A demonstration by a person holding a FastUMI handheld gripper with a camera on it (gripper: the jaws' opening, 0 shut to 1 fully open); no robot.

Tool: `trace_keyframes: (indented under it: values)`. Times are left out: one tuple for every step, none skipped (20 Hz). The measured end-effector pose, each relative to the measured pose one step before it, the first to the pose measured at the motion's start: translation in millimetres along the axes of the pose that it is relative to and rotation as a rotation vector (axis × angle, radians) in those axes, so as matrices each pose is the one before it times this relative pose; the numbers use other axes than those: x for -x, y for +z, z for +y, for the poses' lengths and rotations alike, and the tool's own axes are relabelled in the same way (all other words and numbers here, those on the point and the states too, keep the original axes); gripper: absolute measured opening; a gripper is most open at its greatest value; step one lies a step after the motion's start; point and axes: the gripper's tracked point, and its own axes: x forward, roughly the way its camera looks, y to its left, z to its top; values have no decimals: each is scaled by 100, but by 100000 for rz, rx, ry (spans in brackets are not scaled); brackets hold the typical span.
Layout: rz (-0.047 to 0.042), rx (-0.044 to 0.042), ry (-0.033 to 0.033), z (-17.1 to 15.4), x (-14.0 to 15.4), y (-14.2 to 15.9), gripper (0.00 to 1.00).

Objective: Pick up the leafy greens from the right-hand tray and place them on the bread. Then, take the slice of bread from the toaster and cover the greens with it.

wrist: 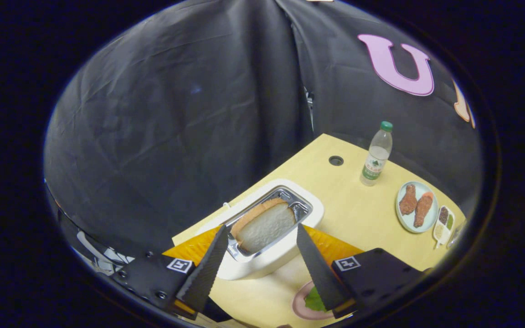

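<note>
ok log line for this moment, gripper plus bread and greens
gripper: open, fingers either side of toaster | bread slice: in toaster slot, ungripped | greens: on pink plate

The scene is dim overall; the dark cloth wall swallows most light and shows only faint sheen along its folds. The surface (358, 214) is the brightest area, evenly lit from above, with soft, short shadows. Small glints sit on the metal slot of the toaster (271, 228). The bread (265, 225) is sharp, its crumb texture readable. Fisheye distortion bends the surface's edges, and detail softens near the rim, where the plate (416, 207) looks slightly smeared. The tool (260, 234), fingers spread apart, is a little soft close to the lens.
</note>
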Motion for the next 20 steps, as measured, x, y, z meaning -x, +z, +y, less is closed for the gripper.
trace_keyframes:
  values:
    - [800,-1893,-577,103,-529,-2,97]
    - [102,-2849,131,269,-494,86,97]
    - [26,-2944,761,400,-473,151,97]
    - [-28,-2777,552,409,-502,334,97]
    - [736,-1340,-336,77,-294,47,97]
    - [653,-132,-1100,-455,-967,349,97]
    - [728,416,-1479,-359,-394,-44,97]
    - [1065,194,-934,-130,-422,-365,97]
    - [901,-78,-682,-256,-428,-280,97]
    - [848,128,-624,138,-516,-156,97]
    - [1017,316,-675,144,-201,-239,89]
    - [697,379,-529,176,-101,-139,81]
    - [745,608,-683,-113,-42,-175,73]
    - [165,558,-848,-226,-95,-156,66]
    - [-1,581,-634,-210,-179,-235,58]
    - [-174,725,-706,-219,309,211,50]
    - [970,848,-310,-294,217,-184,42]
    - [-546,-339,-1102,-594,289,-185,34]
    - [1475,66,1405,45,101,-308,26]
    - [-515,-410,34,-105,208,34,18]
